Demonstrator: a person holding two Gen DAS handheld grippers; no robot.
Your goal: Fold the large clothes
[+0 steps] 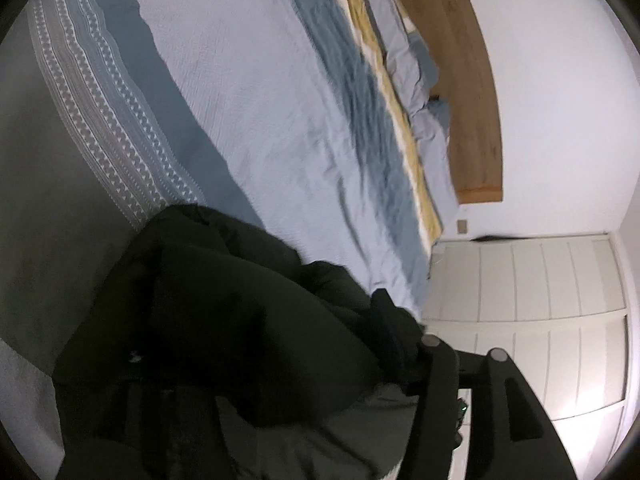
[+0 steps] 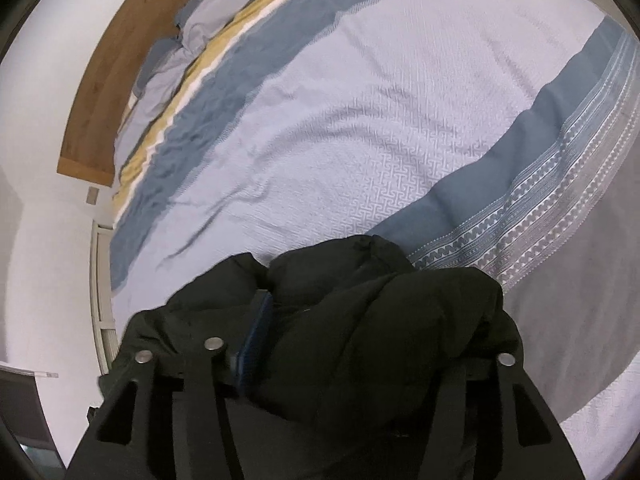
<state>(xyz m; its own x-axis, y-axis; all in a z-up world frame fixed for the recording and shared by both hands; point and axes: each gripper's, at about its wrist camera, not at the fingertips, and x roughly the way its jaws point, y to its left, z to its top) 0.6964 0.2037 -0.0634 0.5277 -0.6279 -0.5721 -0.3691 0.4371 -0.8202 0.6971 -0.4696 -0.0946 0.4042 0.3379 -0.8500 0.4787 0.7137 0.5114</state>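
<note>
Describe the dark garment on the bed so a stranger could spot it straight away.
Start at the wide bed with the wooden headboard and pale blue striped bedspread. Go to the end farthest from the pillows, where the patterned border runs. The jacket lies there in a bunched heap; it is puffy and black, the only dark thing on the light bedding.

One black jacket (image 2: 360,300), one bed (image 2: 360,100)

No legible text, labels or numbers anywhere.
</note>
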